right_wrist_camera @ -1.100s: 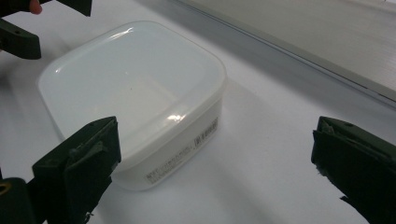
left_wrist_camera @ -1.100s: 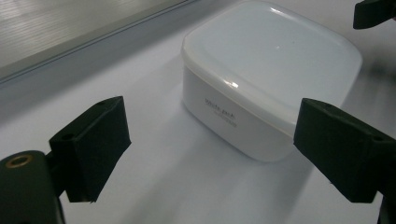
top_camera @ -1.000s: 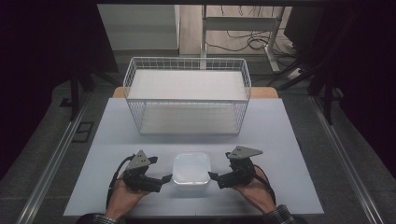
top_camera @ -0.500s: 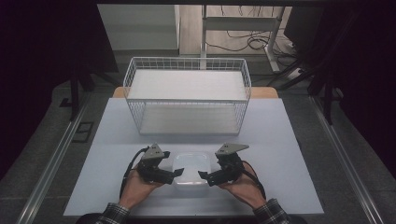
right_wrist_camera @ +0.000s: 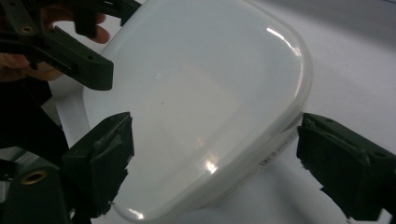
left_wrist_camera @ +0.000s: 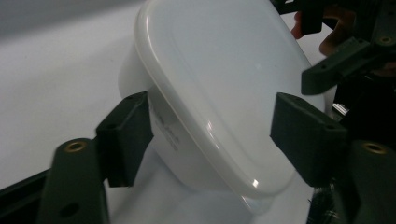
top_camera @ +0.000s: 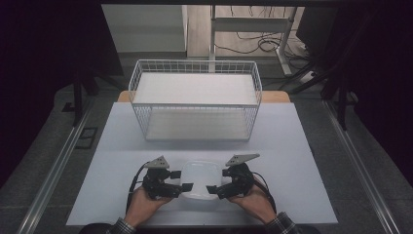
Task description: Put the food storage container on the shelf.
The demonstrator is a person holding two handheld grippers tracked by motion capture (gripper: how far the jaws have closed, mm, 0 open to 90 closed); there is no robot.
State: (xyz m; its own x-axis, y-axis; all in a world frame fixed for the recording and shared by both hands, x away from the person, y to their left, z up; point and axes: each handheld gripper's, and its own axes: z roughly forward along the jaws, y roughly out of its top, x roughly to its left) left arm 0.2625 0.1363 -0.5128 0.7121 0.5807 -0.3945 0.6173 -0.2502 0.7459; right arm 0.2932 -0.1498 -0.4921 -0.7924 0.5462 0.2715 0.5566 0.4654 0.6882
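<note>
A white plastic container with its lid on (top_camera: 199, 179) sits at the table's front middle. My left gripper (top_camera: 181, 180) is at its left side and stands open, its jaws straddling the container's near left corner (left_wrist_camera: 224, 70). One pad (left_wrist_camera: 126, 135) lies against the wall under the rim. At the right side, my right gripper (top_camera: 218, 181) is open too, with the container's other near corner (right_wrist_camera: 201, 84) between its jaws. The pads (right_wrist_camera: 100, 163) sit close beside the lid's edge. Each gripper view also shows the opposite gripper's jaw across the lid.
A white wire basket (top_camera: 195, 97) stands at the back of the white table (top_camera: 302, 146), with open tabletop between it and the container. Metal rails run along both sides of the table, with dark surroundings beyond them.
Both grippers have moved inward from beside the container until their open jaws reach around its near corners. The container has stayed in place.
</note>
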